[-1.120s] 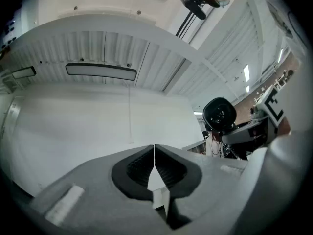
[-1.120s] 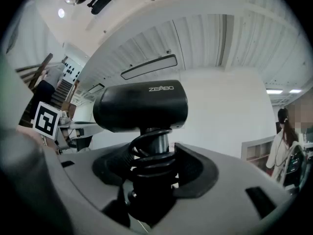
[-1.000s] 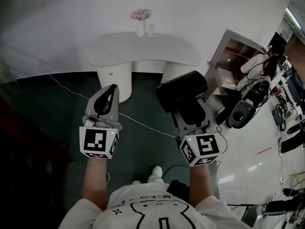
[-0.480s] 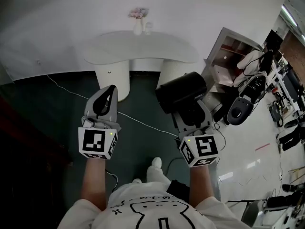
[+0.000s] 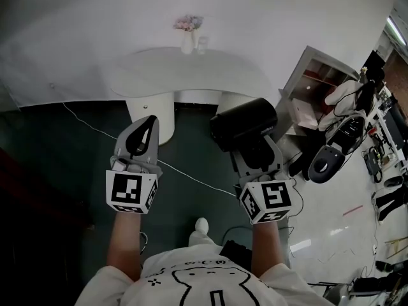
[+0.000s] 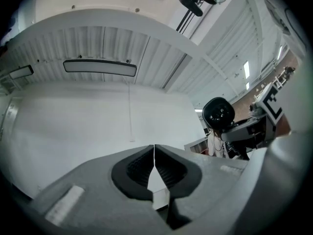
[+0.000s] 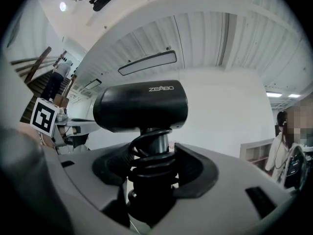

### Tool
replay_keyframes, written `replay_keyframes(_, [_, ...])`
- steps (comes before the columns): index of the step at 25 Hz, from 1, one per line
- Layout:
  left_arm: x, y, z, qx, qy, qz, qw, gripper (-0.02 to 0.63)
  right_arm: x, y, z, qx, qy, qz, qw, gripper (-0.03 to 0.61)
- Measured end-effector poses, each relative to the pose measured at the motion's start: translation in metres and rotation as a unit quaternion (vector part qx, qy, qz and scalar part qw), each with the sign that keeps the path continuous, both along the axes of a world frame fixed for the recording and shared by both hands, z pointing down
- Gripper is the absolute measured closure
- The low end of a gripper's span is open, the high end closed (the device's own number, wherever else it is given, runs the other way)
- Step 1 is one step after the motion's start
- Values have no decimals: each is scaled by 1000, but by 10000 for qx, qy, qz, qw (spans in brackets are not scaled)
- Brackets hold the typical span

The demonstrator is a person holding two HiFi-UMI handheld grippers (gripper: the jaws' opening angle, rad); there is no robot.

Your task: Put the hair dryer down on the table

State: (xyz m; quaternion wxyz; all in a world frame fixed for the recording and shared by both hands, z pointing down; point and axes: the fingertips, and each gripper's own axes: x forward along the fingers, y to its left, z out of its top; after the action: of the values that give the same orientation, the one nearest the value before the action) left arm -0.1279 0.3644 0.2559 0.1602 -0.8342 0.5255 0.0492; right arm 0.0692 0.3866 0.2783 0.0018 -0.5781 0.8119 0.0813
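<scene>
My right gripper (image 5: pixel 255 150) is shut on the handle of a black hair dryer (image 5: pixel 243 122), whose barrel sticks out past the jaws toward the white table (image 5: pixel 210 74). In the right gripper view the hair dryer (image 7: pixel 142 106) stands upright between the pads, its cord wound round the handle (image 7: pixel 149 158). My left gripper (image 5: pixel 141 136) is held level beside it to the left, shut with nothing in it; in the left gripper view its jaws (image 6: pixel 154 153) meet at the tips. Both are over the dark floor, short of the table.
A small vase of pink flowers (image 5: pixel 188 30) and a glass (image 5: pixel 202 43) stand at the table's far edge. A white cable (image 5: pixel 185 171) runs across the dark floor. An open cabinet (image 5: pixel 319 81) and cluttered equipment (image 5: pixel 335 152) stand to the right.
The table and room have shifted slightly in the head view as the person steps; both grippers keep their pose and grip.
</scene>
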Motion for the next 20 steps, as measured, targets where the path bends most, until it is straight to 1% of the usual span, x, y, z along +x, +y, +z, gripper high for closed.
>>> replay_keyframes(6, [15,-76,-9,67,72,-223,9997,594,18,-85,-3,-12,-12,-210,9998,327])
replay_keyframes(11, [36,-133,-8,28,110,-368,9993,594,39,-147,0,-91,9,-357,9993,327])
replay_keyframes(16, [60,-171,3,-60,63,-381,9992,594,61,-189,11,-228,-2,-367,9991,327])
replay_keyframes(20, [65,-194,19,-195,87,-426,9989,594,67,-211,30,-389,-5,-413,9984,327])
